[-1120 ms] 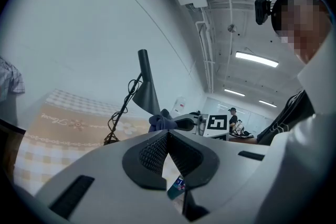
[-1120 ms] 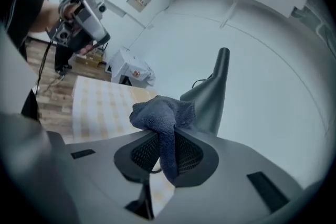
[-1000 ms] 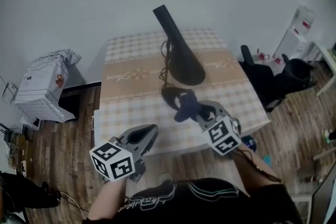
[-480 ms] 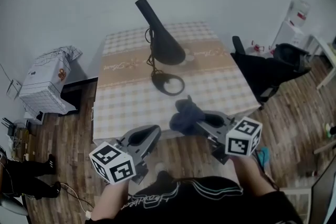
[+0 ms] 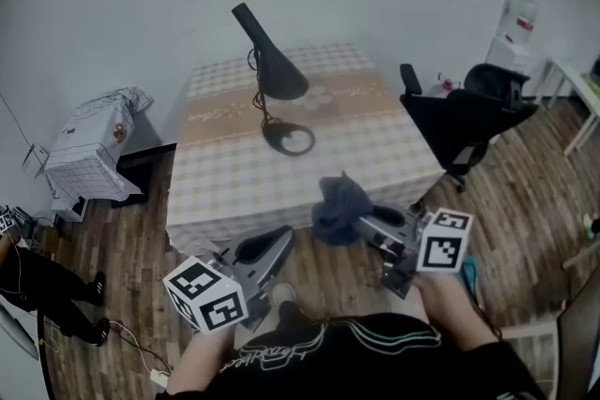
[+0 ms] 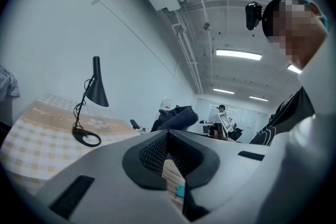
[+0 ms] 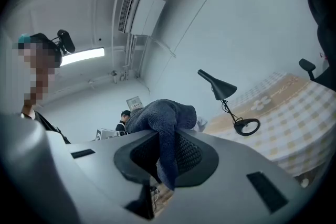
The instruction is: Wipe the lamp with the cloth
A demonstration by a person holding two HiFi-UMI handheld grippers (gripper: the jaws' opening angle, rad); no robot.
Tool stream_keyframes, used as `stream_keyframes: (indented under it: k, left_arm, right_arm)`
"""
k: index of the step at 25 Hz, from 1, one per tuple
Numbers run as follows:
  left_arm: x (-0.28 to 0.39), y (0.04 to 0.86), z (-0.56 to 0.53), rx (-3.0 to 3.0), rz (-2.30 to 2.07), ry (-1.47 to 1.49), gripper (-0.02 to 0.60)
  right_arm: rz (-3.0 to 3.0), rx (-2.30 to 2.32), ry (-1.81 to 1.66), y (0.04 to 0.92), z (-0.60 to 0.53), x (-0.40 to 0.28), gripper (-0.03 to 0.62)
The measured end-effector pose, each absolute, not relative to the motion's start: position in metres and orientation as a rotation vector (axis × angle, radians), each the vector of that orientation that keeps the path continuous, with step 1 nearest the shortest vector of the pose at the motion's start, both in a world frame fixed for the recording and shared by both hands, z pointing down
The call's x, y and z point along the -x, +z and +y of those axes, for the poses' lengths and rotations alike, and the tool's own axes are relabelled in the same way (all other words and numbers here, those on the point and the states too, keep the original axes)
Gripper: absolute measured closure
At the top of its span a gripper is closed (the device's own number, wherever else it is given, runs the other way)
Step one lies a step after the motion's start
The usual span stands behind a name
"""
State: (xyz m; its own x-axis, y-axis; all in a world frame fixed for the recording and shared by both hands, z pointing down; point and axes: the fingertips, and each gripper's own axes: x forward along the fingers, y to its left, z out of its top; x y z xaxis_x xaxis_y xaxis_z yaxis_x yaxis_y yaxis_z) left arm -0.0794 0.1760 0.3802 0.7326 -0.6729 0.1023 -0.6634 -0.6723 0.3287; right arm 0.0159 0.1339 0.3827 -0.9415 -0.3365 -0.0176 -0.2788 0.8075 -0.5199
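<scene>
A black desk lamp (image 5: 272,70) with a cone shade and a ring base stands on the checked table (image 5: 375,155); it shows small in the left gripper view (image 6: 96,91) and the right gripper view (image 7: 222,87). My right gripper (image 5: 361,222) is shut on a dark blue cloth (image 5: 337,204), which bunches over its jaws (image 7: 164,119) and also shows in the left gripper view (image 6: 176,118). It hangs in front of the table's near edge, well short of the lamp. My left gripper (image 5: 270,248) is shut and holds nothing, low over the floor.
A black office chair (image 5: 459,117) stands right of the table. A covered white box (image 5: 89,150) sits to the left, and a water dispenser (image 5: 514,23) is at the far right. A person in black (image 5: 37,290) is at the left edge. Cables lie on the wood floor.
The view has pulled back from the table. My right gripper, with the cloth, has come away from the lamp's base to beyond the table's front edge. The left gripper stays low.
</scene>
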Motion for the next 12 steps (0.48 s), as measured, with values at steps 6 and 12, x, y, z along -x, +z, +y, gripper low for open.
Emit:
stream_keyframes:
  k: [6, 12]
  left_arm:
    - [0.062, 0.367, 0.199, -2.621, -1.040, -0.038, 0.583]
    - [0.057, 0.368, 0.210, -2.622, -1.043, -0.042, 0.583]
  right_arm:
    - [2.926, 0.519, -0.693, 0.370, 0.160, -0.032, 0.537]
    - [2.984, 0.521, -0.614, 0.368, 0.176, -0.033, 0.537]
